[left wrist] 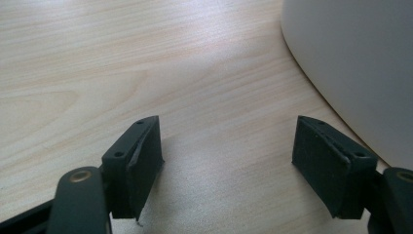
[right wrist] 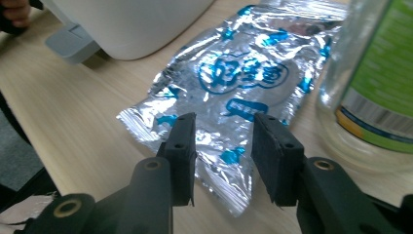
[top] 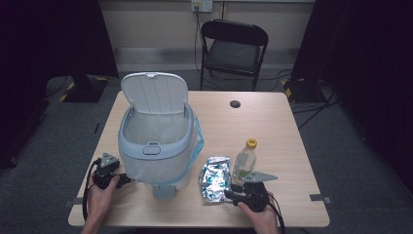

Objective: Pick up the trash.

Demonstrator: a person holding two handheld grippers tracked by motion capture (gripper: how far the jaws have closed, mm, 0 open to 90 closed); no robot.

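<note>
Trash not yet binned: wrapper about to be picked up.

The pedal bin (top: 155, 141) stands open and lined; the foil wrapper (top: 215, 178) and plastic bottle (top: 244, 161) lie right of it. Right gripper (right wrist: 223, 146) straddles the wrapper's near edge, unclenched; left gripper (left wrist: 226, 161) rests released beside the bin.
</note>
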